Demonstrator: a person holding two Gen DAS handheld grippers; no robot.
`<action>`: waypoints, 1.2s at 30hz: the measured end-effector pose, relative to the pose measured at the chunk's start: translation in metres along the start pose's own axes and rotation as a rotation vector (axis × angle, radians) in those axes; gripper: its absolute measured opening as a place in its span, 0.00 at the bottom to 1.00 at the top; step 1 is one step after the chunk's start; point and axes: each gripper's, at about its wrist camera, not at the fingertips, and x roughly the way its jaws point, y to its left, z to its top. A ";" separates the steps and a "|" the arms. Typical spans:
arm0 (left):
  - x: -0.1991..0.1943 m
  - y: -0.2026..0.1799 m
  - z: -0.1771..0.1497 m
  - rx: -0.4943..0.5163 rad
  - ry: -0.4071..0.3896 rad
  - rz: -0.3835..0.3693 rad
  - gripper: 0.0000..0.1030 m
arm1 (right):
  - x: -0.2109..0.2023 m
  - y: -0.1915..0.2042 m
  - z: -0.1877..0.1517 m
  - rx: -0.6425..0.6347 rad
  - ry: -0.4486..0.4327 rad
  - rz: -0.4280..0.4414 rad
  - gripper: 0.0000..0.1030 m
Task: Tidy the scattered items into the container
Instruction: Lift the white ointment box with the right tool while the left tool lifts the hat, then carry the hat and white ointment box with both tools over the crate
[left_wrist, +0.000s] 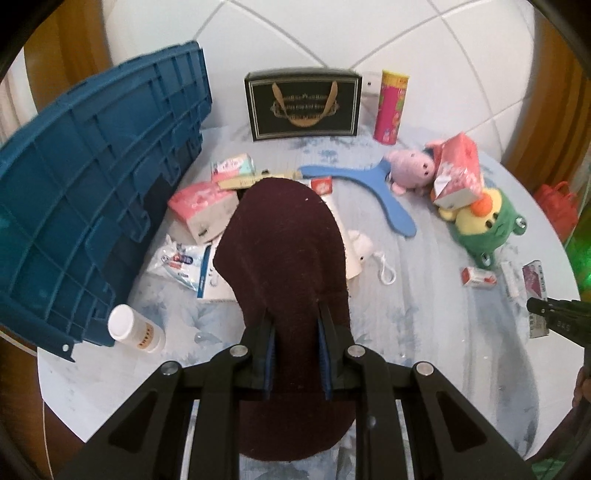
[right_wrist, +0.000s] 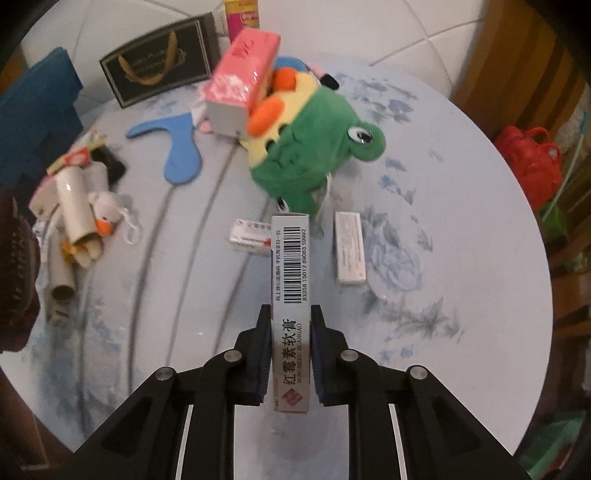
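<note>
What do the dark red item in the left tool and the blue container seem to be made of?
Dark red item: apparently knitted or felted fabric, since its surface is matte and fuzzy. Blue container: apparently hard moulded plastic, since its ribbed walls have a slight sheen.

Bare tablecloth (right_wrist: 443, 258) lay open to the right of the green frog plush (right_wrist: 314, 155), broken only by a small white box (right_wrist: 350, 253) and a red-and-white box (right_wrist: 251, 240). The blue crate (left_wrist: 92, 206) walled off the left edge. Between crate and plush, tissue packs (left_wrist: 203, 206), cardboard tubes (right_wrist: 74, 206) and a blue hanger (left_wrist: 369, 184) crowded the middle, while a black gift box (left_wrist: 303, 105) and pink canister (left_wrist: 389, 107) closed the back.
</note>
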 end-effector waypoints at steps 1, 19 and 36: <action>-0.005 0.001 0.001 -0.002 -0.008 0.002 0.18 | -0.006 0.004 0.001 -0.008 -0.009 0.006 0.18; -0.065 0.075 0.016 -0.066 -0.099 0.060 0.18 | -0.095 0.153 0.063 -0.238 -0.158 0.115 0.18; -0.101 0.136 0.075 -0.104 -0.181 0.086 0.18 | -0.132 0.266 0.112 -0.396 -0.222 0.165 0.18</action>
